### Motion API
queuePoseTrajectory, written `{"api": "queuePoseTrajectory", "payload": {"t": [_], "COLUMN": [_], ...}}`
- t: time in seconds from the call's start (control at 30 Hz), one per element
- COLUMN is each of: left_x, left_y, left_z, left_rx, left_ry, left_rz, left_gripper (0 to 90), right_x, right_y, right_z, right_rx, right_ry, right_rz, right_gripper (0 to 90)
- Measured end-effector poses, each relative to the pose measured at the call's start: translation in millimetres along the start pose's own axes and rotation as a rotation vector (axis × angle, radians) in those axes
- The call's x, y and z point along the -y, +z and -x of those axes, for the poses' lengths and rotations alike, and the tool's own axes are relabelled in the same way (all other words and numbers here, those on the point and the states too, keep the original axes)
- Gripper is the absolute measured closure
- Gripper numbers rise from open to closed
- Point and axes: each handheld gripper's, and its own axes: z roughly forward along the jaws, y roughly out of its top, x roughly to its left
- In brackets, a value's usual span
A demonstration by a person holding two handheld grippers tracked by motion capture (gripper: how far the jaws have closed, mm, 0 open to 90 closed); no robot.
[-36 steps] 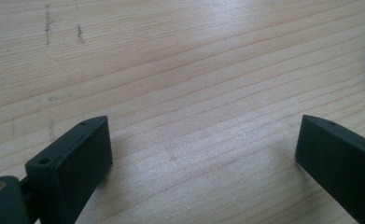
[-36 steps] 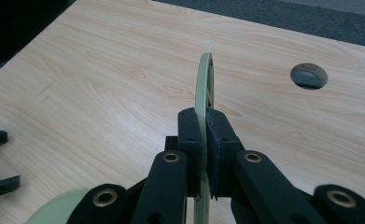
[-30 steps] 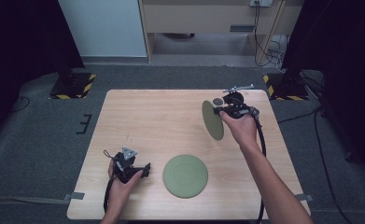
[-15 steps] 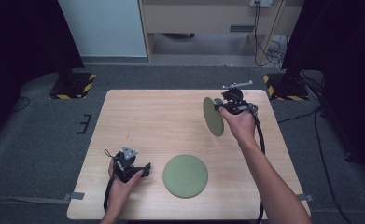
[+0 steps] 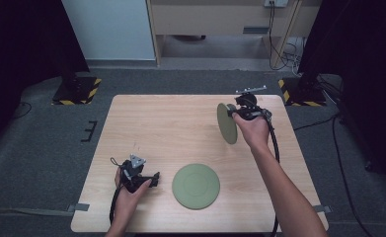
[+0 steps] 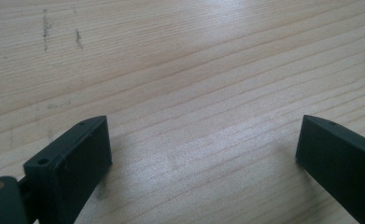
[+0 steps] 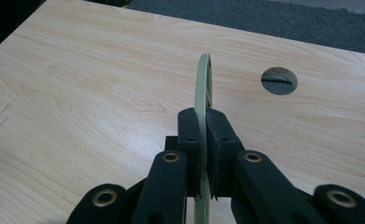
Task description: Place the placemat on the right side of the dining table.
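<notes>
while the right claw point(image 5: 236, 114) clamps one green plate point(image 5: 227, 123) (of two), the left claw point(image 5: 153, 180) gapes empty.

Flat round green plate point(image 5: 196, 185) on light wooden table point(image 5: 171, 123), near front edge; second round green plate point(image 5: 226, 123) edge-up above back-right part.

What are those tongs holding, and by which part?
The right tongs pinch a green plate by its rim, held on edge. The left tongs stand open, holding nothing.

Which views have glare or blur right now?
Left gripper view: glare sheens the table and the near jaws look soft. Right gripper view: the held plate is sharp, the near linkage blurred. High view: evenly lit table, dark surroundings.
</notes>
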Motion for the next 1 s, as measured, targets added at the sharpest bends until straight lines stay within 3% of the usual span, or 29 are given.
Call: {"api": "queuePoseTrajectory", "payload": {"t": [1.0], "left_x": [-1.9], "left_y": [2.2], "left_z": [1.0], "left_rx": [-0.007], "left_ry": [0.007], "left_rz": [-0.005], "left_gripper": [2.5], "right_x": [21.5], "right_y": [-11.5], "right_z": [37.7], "right_rx": [0.032], "right_ry": [0.041], "right_rz": [0.005], "right_gripper": [86.0]}}
